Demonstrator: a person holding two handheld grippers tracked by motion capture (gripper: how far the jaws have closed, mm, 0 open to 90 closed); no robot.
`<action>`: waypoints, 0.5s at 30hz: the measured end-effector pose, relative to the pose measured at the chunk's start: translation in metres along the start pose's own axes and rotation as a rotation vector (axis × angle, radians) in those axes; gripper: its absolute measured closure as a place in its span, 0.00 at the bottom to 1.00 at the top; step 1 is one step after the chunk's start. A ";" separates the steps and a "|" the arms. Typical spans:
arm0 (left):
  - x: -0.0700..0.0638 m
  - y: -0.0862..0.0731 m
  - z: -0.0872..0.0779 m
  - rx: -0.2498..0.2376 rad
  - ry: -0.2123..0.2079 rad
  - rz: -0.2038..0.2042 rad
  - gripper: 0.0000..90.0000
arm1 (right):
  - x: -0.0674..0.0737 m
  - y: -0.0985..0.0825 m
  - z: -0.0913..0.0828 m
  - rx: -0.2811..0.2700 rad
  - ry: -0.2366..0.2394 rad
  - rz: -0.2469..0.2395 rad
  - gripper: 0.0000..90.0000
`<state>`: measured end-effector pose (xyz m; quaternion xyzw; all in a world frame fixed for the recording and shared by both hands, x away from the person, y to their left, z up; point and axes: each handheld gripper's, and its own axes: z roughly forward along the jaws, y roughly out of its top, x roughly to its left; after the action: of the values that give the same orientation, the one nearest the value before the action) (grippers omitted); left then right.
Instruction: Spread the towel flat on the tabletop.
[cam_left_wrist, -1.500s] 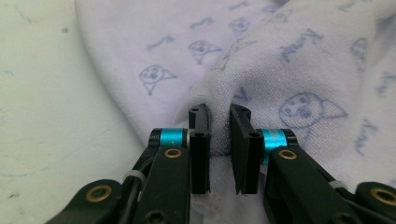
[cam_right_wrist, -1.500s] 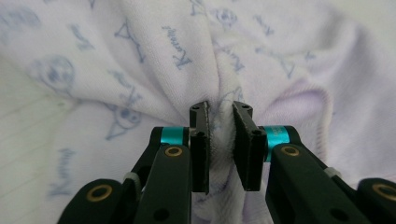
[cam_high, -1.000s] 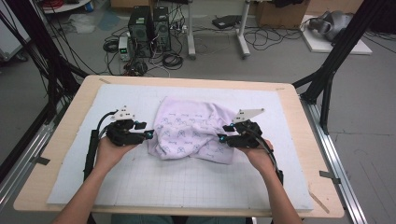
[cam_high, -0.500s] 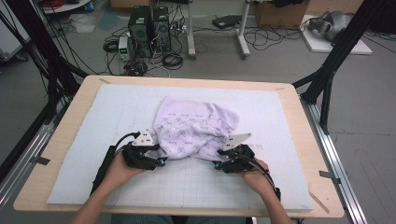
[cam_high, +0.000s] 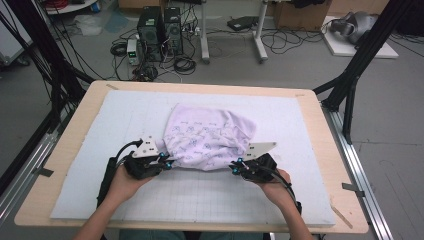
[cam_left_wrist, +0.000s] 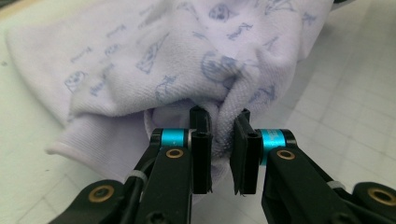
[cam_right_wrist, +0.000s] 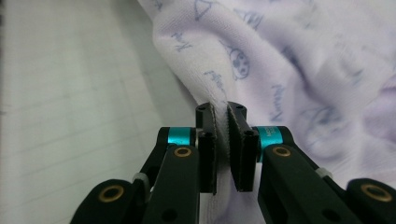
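The mat (cam_high: 100, 200) hasn't budged, but both hands have dropped toward the person's edge since a second ago. The cloth (cam_high: 210, 137) bunches between the two grippers, just beyond them. The left gripper (cam_high: 167, 163) has just clamped its near-left hem fold; the right gripper (cam_high: 236, 166) has just pinched the near-right edge.

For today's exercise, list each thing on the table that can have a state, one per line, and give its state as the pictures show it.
Garment: crumpled in a heap on the mat, near edge pinched at two spots.
Left gripper: jaws have just been closing, shut on a bunched fold of the garment.
Right gripper: jaws have just been closing, shut on the garment's edge.
Mat: lying flat on the table.
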<state>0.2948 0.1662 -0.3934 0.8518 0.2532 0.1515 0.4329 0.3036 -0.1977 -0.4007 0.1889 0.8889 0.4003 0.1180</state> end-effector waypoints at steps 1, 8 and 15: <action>-0.002 0.002 -0.006 -0.007 -0.005 0.002 0.89 | 0.001 0.003 -0.007 -0.010 0.005 -0.005 0.93; -0.001 0.020 -0.039 -0.071 -0.015 0.005 0.88 | 0.001 0.029 -0.046 -0.075 0.002 -0.052 0.93; 0.039 0.023 0.009 -0.027 0.070 -0.062 0.88 | -0.046 0.042 -0.013 0.026 -0.066 -0.007 0.93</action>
<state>0.3388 0.1707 -0.3783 0.8319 0.2924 0.1712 0.4395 0.3509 -0.2003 -0.3578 0.2002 0.8903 0.3820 0.1464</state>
